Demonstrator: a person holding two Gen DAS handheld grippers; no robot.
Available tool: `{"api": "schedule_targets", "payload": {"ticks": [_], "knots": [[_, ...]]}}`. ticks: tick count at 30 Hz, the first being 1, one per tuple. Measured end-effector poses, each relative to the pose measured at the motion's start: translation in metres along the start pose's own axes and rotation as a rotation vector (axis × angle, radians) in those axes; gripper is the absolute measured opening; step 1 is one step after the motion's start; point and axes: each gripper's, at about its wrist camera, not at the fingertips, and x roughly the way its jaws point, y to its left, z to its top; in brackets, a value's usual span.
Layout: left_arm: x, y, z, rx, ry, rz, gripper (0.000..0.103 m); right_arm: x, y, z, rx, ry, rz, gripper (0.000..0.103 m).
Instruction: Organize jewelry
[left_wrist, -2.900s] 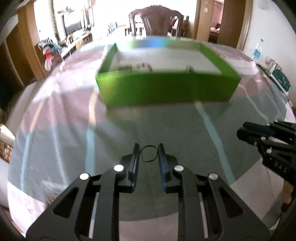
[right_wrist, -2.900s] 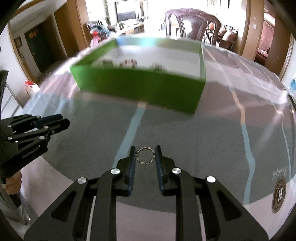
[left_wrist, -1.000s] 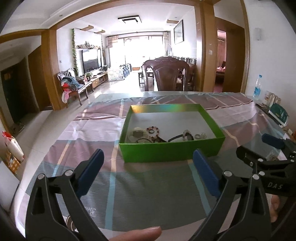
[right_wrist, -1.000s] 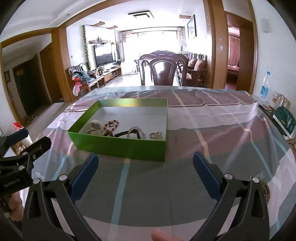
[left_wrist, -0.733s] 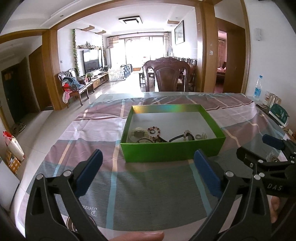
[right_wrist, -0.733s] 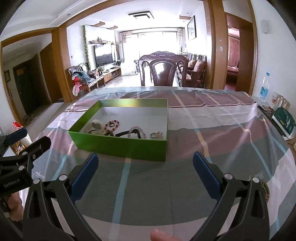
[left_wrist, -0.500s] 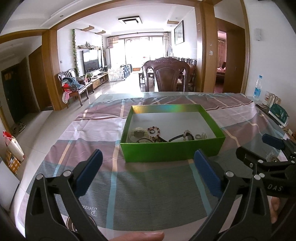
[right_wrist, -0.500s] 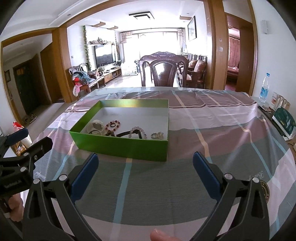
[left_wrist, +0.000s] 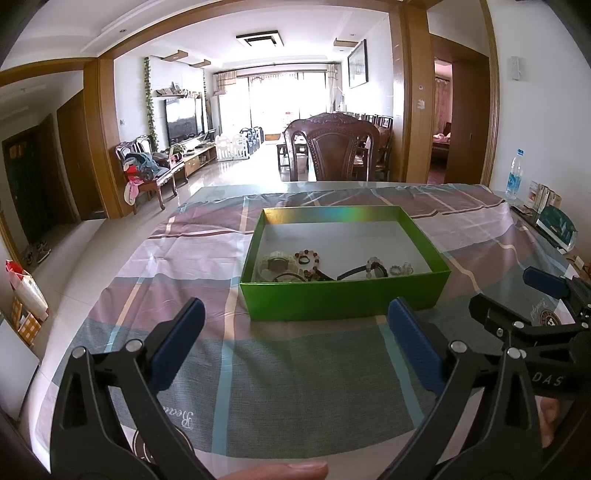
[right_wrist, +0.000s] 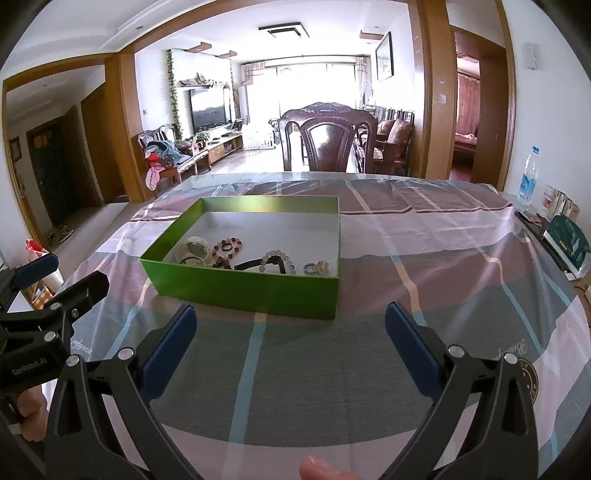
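A green open box (left_wrist: 343, 299) stands on the table and also shows in the right wrist view (right_wrist: 243, 291). Inside lie several pieces of jewelry: a pale watch (left_wrist: 275, 264), a dark bead bracelet (left_wrist: 308, 256), a black-strapped piece (left_wrist: 369, 269) and small rings (left_wrist: 400, 268). The same pieces show in the right wrist view, with the bead bracelet (right_wrist: 228, 246) and rings (right_wrist: 317, 267). My left gripper (left_wrist: 295, 334) is wide open and empty, held back from the box. My right gripper (right_wrist: 290, 339) is wide open and empty too.
A checked tablecloth (left_wrist: 295, 387) covers the table. A dark wooden chair (left_wrist: 332, 151) stands at the far side. A water bottle (right_wrist: 527, 177) and a green packet (right_wrist: 567, 245) sit at the right edge. A fingertip (left_wrist: 273, 470) shows at the bottom.
Earlier each gripper was nearly shut around a ring low over the cloth. Now both are wide open, empty and pulled back. In the last second almost nothing moved.
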Motion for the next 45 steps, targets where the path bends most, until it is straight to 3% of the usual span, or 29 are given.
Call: {"api": "schedule_targets", "payload": {"ticks": [45], "knots": [[-0.0012,-0.0020,-0.0034,0.004,0.003,-0.005,0.099,0.0005,-0.0004,-0.0014,0.000,0.003,-0.002,0.099]]}}
